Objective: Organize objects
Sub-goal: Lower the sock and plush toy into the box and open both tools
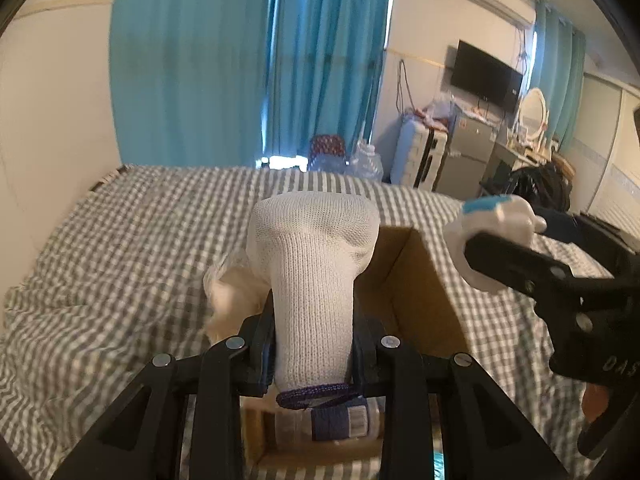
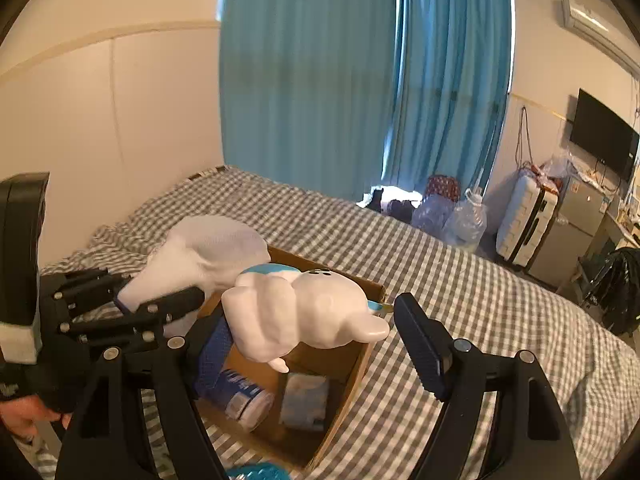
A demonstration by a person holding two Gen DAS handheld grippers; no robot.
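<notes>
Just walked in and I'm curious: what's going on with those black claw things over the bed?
A person is tidying things into a cardboard box on the checked bed, holding a claw-like gripper in each hand. The left gripper is clamped on a white sock, held above the box. The right gripper is open, with a white toy figure at its left finger over the box. A can and a packet already lie inside.
</notes>
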